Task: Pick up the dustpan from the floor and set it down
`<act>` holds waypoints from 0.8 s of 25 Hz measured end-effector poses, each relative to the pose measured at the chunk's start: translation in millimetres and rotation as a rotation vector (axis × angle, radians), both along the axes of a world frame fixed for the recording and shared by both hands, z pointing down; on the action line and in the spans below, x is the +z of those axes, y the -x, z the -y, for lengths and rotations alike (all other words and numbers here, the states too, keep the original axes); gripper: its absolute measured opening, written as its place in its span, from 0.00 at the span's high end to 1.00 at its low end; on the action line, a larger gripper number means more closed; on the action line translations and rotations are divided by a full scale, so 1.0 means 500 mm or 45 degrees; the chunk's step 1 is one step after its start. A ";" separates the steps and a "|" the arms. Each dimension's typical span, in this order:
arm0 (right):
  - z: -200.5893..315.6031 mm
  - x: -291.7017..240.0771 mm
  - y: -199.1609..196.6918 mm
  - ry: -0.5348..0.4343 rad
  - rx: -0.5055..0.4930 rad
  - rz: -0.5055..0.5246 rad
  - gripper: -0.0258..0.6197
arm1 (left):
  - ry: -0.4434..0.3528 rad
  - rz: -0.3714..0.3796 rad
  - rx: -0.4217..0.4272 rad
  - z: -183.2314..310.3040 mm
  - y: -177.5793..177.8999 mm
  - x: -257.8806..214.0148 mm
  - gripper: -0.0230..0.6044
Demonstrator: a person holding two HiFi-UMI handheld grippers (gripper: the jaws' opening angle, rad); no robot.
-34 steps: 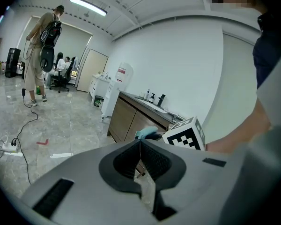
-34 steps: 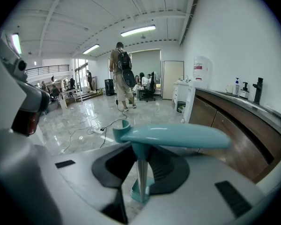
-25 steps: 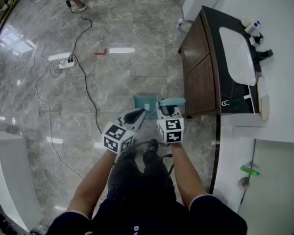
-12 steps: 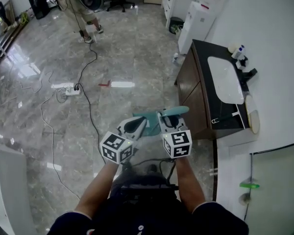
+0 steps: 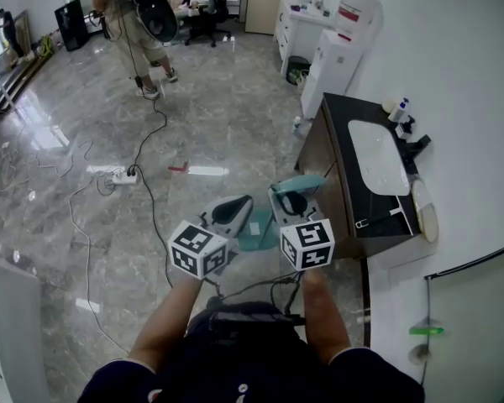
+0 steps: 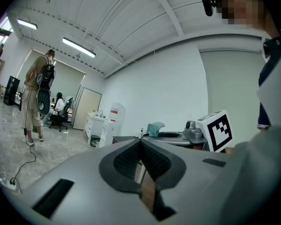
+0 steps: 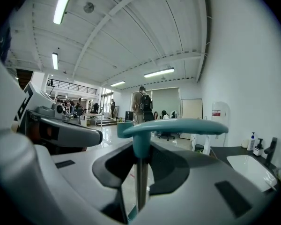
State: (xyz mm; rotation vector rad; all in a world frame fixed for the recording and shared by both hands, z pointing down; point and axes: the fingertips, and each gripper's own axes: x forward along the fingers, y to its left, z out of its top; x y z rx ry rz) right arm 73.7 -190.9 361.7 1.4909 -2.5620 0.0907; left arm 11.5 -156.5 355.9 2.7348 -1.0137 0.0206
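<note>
The teal dustpan hangs off the floor, its handle held in my right gripper. In the right gripper view the handle's thin stem runs up between the jaws, which press on it, and its flat grip crosses above them. My left gripper is just left of the pan, level with the right one. Its jaws meet at the tips with nothing between them. The left gripper view shows the teal handle and the right gripper's marker cube off to the right.
A dark vanity cabinet with a white sink stands close on the right. A power strip and black cables lie on the marble floor to the left. A person with a backpack stands at the back. White cabinets line the far wall.
Both grippers have risen together, and the dustpan has come up off the floor in the right one. The head view has tilted up and shows more of the room.
</note>
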 end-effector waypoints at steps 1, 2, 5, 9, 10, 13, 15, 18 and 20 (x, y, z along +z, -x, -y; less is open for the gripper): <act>0.000 -0.002 0.001 0.000 -0.001 -0.001 0.81 | -0.005 0.000 0.000 0.001 0.001 -0.002 0.94; 0.000 -0.003 0.003 0.001 -0.001 -0.002 0.81 | -0.010 -0.001 -0.001 0.002 0.002 -0.005 0.94; 0.002 -0.002 0.001 0.008 -0.002 0.001 0.81 | -0.017 -0.003 -0.002 0.010 0.001 -0.009 0.94; -0.003 0.003 -0.003 0.023 0.001 0.004 0.81 | -0.021 0.003 0.013 0.010 -0.003 -0.008 0.94; -0.005 0.003 -0.002 0.026 0.002 0.005 0.81 | -0.023 0.009 0.020 0.008 -0.005 -0.007 0.94; -0.007 0.004 -0.003 0.032 0.005 0.006 0.81 | -0.023 0.008 0.040 0.008 -0.010 -0.005 0.94; -0.008 0.005 -0.005 0.035 0.008 0.005 0.81 | -0.014 -0.010 0.045 0.010 -0.013 -0.004 0.94; -0.010 0.007 -0.008 0.040 0.010 0.002 0.81 | -0.012 -0.014 0.054 0.010 -0.018 -0.001 0.94; -0.010 0.010 -0.011 0.044 0.013 -0.001 0.81 | -0.014 -0.010 0.061 0.011 -0.024 0.001 0.94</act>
